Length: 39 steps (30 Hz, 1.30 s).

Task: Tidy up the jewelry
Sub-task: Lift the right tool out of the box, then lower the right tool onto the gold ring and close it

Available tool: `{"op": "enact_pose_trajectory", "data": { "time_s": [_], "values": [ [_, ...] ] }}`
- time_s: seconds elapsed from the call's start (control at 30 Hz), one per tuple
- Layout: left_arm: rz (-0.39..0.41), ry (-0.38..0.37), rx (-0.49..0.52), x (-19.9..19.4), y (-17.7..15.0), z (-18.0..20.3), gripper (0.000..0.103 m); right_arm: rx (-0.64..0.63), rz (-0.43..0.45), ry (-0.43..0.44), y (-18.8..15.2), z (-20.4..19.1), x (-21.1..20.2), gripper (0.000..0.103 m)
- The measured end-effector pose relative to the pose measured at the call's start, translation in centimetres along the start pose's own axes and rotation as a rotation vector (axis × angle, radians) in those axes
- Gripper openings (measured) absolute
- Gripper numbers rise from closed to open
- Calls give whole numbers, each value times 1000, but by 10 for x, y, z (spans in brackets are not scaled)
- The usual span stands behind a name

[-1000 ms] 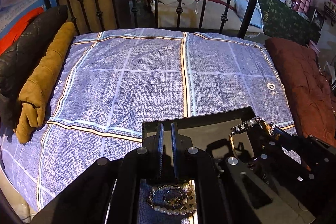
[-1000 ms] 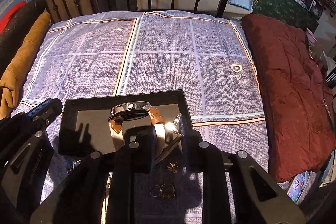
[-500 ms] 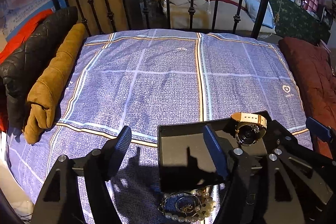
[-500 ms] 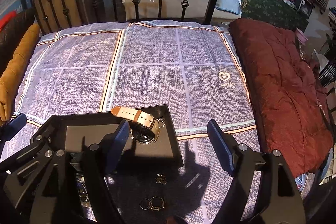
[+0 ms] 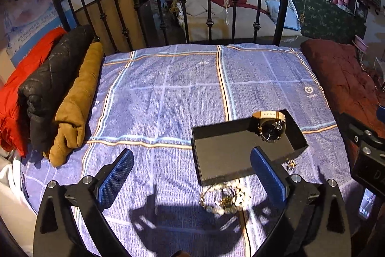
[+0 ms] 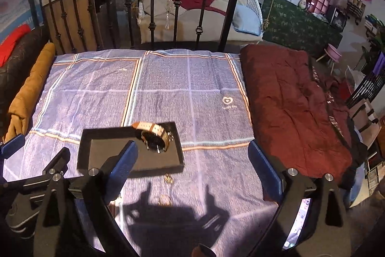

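Observation:
A black tray (image 5: 223,151) lies on the blue checked bedspread. A watch (image 5: 270,124) with a tan strap rests in its far right corner, also seen in the right wrist view as the watch (image 6: 154,136) in the tray (image 6: 108,148). A pearl bracelet (image 5: 225,199) with a ring inside it lies just in front of the tray. A small gold piece (image 6: 168,178) and gold rings (image 6: 164,200) lie on the cloth nearby. My left gripper (image 5: 190,160) and right gripper (image 6: 192,153) hover above, jaws opening wide, gripping nothing.
Rolled brown (image 5: 77,102), black (image 5: 48,86) and red (image 5: 14,88) garments line the left side. A maroon quilt (image 6: 300,112) covers the right side. A black iron bed rail (image 5: 209,4) closes the far end. A lit phone (image 6: 298,220) shows at the lower right.
Both grippers went from shut to wide open and drew back and up. The right one let go of the watch, which now lies in the tray.

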<state>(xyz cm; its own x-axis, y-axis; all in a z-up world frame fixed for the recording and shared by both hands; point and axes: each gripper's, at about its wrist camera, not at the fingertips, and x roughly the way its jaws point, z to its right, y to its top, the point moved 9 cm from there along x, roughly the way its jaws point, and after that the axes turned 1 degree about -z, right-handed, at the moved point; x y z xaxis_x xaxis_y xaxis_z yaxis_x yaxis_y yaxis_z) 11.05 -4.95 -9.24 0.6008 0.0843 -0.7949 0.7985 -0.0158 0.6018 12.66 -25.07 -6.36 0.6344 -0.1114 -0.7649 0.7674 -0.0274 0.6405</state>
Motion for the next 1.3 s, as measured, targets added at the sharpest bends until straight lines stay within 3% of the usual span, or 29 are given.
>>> {"op": "enact_pose_trajectory", "data": {
  "time_s": [0.2,0.37,0.53,0.7,0.87,1.03,1.07,1.17,1.23,1.3],
  "values": [
    [-95,-11,8,17,-52,5,97,-13,-111,9,-58,-2,19,92],
    [-115,8,32,32,-74,10,96,-17,-189,8,-96,-12,51,89],
    [-104,2,29,44,-77,10,96,-30,-218,17,-110,-18,69,87],
    [-142,0,19,60,-82,8,96,-51,-252,56,-114,-27,88,86],
    [-180,-14,23,77,-91,11,96,-126,-280,27,-123,-34,108,86],
    [-197,-23,0,89,-93,12,95,-113,-277,38,-123,-31,118,85],
    [-202,-27,-2,92,-94,12,95,-118,-279,43,-122,-31,119,83],
    [-180,-40,18,93,-95,18,86,-156,-276,77,-120,-43,118,61],
    [-166,-49,53,91,-93,24,79,-200,-268,88,-120,-56,113,34],
    [-160,-70,75,89,-91,29,69,-255,-251,53,-120,-64,110,26]
  ]
}}
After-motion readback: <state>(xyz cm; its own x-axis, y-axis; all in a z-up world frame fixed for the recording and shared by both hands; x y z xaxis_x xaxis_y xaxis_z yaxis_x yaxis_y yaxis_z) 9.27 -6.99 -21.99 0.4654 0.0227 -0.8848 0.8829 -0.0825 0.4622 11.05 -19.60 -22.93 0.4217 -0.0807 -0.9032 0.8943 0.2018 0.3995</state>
